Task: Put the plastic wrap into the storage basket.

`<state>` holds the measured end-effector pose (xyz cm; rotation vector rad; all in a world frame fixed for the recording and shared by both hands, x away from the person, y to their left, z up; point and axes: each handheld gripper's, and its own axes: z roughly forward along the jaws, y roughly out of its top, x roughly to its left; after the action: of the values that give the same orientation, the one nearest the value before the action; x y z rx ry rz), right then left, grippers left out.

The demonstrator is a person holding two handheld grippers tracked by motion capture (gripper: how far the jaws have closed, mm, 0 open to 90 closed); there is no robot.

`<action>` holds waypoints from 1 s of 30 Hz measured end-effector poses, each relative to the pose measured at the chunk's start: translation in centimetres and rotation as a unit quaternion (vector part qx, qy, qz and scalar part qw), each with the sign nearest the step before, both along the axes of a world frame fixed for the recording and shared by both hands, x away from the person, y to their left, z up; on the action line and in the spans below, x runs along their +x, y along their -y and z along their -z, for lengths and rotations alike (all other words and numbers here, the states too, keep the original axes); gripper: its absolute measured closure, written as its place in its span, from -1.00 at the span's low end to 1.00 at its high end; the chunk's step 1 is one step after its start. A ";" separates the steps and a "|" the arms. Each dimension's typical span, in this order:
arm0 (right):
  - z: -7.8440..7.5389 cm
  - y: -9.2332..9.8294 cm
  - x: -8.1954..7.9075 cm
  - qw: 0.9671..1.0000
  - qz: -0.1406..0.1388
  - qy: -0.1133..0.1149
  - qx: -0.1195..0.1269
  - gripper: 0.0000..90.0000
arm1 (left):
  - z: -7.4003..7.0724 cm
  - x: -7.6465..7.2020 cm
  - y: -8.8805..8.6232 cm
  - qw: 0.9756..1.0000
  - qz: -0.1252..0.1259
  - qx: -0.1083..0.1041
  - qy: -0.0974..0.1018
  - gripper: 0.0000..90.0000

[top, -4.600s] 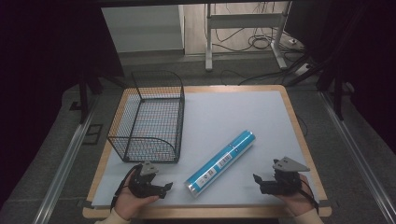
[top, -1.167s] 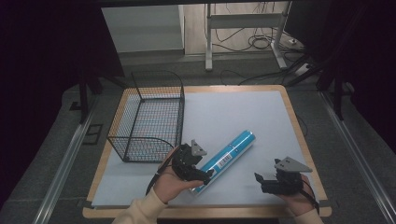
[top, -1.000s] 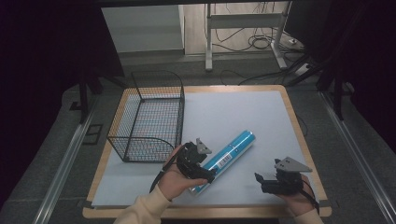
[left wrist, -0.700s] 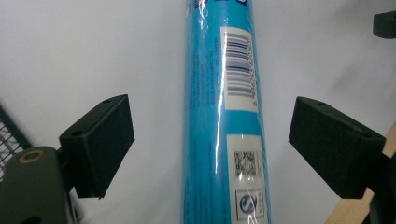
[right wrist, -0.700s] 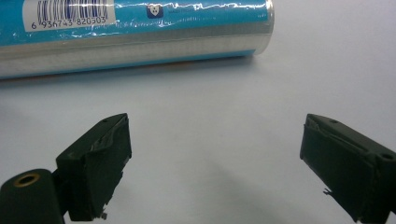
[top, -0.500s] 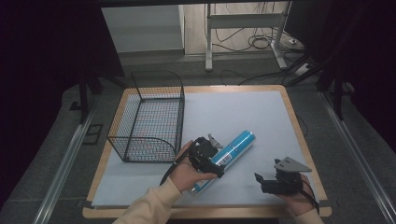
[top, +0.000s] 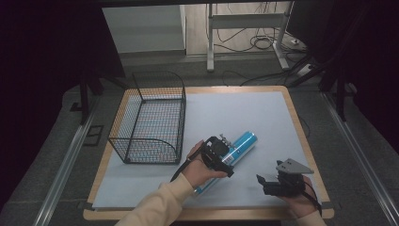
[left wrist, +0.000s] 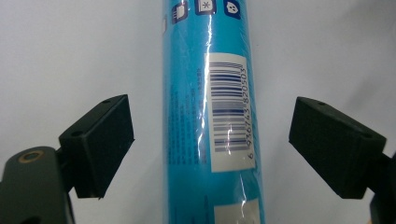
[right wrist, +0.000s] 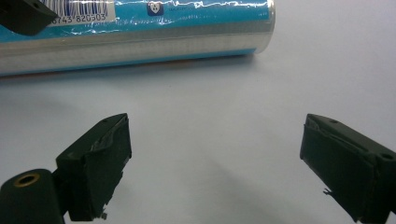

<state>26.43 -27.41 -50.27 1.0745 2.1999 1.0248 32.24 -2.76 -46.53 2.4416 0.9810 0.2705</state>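
Observation:
A blue tube (top: 243, 142) with a white barcode label lies slantwise on the pale mat (top: 235, 108), right of a wire basket. My left gripper (top: 220, 153) hovers over the tube's middle, held by a hand in a cream sleeve. In the left gripper view the tube (left wrist: 210, 70) runs up between the two pads, and my left gripper (left wrist: 217, 144) is open with a gap on each side. My right gripper (top: 261, 181) rests near the front right of the mat. It is open (right wrist: 215, 168) with nothing between its pads, and the tube's end (right wrist: 140, 37) lies ahead of it.
A black wire basket (top: 155, 143) stands on the mat's left part, with nothing in it. The wooden table edge (top: 301, 136) frames the mat. Beyond the table are desk legs and cables (top: 263, 42) on the floor. Bare mat stretches behind and right of the tube.
My left gripper has travelled from the front left of the mat rightward to the tube and now straddles it. The right gripper and the tube stayed put.

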 end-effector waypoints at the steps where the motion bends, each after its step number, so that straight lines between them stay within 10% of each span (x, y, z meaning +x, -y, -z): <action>1: 0.0 0.0 0.0 1.000 0.000 0.000 0.000 -0.79 | 0.1 0.1 0.1 1.000 -0.001 0.000 0.000 -0.70; 30: 0.0 0.0 0.1 1.000 -0.001 0.000 -0.003 -0.79 | 3.2 3.3 2.8 0.996 0.001 0.057 -0.074 -0.38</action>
<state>26.51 -27.44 -50.30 1.0701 2.2032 1.0185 35.58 -5.58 -49.71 2.5965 1.0517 0.1483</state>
